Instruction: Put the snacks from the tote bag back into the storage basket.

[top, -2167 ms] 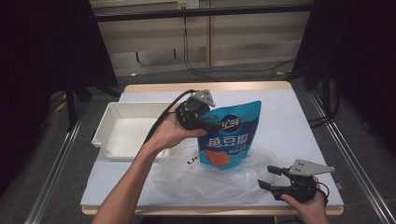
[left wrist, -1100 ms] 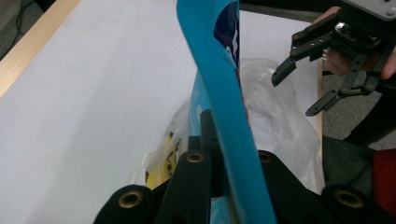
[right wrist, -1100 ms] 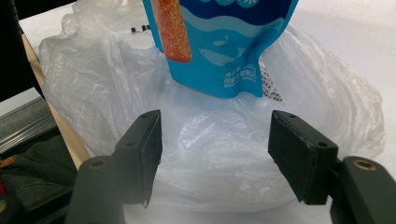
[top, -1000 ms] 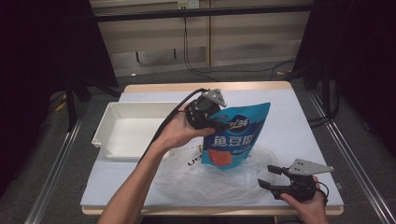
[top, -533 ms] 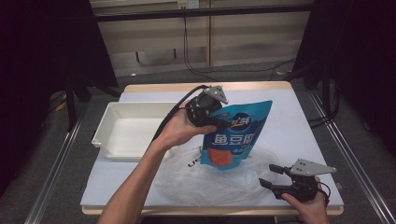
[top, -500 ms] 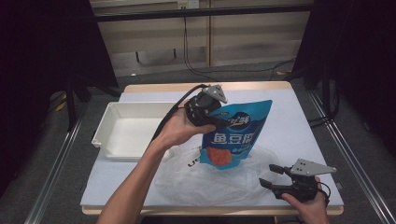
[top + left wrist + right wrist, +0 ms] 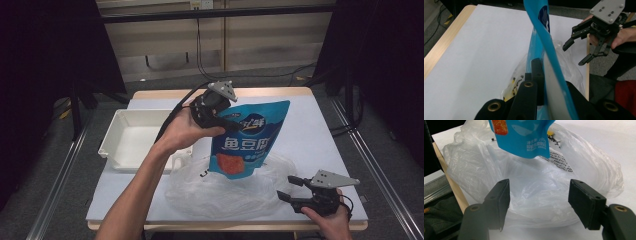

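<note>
Two black grippers work over a white table (image 7: pixel 320 130): the left gripper (image 7: pixel 227 121) pinches the blue shiny snack pouch (image 7: pixel 250 137) above a crumpled clear plastic bag (image 7: pixel 220 187), beside a white plastic tray (image 7: pixel 130 137), while the right gripper (image 7: pixel 292 189), jaws wide apart and holding nothing, faces the bag.

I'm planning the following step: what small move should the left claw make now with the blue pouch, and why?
Probably carry it sideways toward the white tray: the left claw grips the blue pouch by its top edge, its bottom hanging just above the clear plastic bag.
</note>
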Available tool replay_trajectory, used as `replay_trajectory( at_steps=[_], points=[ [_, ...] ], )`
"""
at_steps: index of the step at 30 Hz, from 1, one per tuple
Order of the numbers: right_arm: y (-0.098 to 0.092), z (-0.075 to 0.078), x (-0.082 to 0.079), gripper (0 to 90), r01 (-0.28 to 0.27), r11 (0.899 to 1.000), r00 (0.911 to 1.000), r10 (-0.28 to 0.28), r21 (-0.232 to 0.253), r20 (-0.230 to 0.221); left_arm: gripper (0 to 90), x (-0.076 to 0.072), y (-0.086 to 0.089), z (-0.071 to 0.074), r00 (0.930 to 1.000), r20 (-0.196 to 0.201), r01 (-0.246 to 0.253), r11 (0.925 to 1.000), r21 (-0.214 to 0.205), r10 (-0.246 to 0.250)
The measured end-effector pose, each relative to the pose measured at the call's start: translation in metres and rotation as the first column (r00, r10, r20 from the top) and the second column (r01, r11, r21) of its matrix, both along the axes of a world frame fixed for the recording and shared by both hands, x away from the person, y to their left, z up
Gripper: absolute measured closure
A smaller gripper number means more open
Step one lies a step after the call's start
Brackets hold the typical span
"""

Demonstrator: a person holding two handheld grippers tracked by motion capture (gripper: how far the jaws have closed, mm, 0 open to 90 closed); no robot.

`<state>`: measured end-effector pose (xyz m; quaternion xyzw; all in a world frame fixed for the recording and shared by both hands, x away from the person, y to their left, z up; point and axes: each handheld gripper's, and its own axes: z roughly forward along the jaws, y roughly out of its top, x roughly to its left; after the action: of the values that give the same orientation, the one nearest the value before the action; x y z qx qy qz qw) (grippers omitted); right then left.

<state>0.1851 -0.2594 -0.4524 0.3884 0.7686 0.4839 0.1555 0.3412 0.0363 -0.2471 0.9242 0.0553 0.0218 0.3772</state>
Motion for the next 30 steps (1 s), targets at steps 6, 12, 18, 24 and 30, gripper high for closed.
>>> replay_trajectory(
  at_steps=[6,12,18,24,30],
  points=[
    [-0.001,0.002,-0.001,33.5,0.001,1.0,0.9999,-0.001,0.007,0.013,90.0,0.0,0.008,0.014,0.9998,0.015,0.01,0.9998,-0.014,-0.01],
    [-0.001,0.0,0.0,32.7,0.004,1.0,1.0,-0.004,0.006,0.006,90.0,0.001,0.019,0.02,0.9998,0.021,0.002,0.9999,-0.012,-0.001],
    [-0.001,0.0,0.0,31.3,0.009,1.0,0.9999,-0.009,0.006,0.007,90.0,0.001,0.034,0.029,0.998,0.06,-0.019,0.9995,-0.024,0.02],
    [0.0,-0.001,0.001,29.4,0.01,1.0,1.0,-0.01,0.005,0.0,90.0,0.009,0.045,0.037,0.997,0.058,-0.051,0.9985,-0.022,0.052],
    [0.0,-0.002,0.002,28.8,0.011,1.0,0.9999,-0.011,0.008,-0.003,90.0,0.016,0.054,0.046,0.9934,0.065,-0.092,0.995,-0.039,0.094]
  ],
)
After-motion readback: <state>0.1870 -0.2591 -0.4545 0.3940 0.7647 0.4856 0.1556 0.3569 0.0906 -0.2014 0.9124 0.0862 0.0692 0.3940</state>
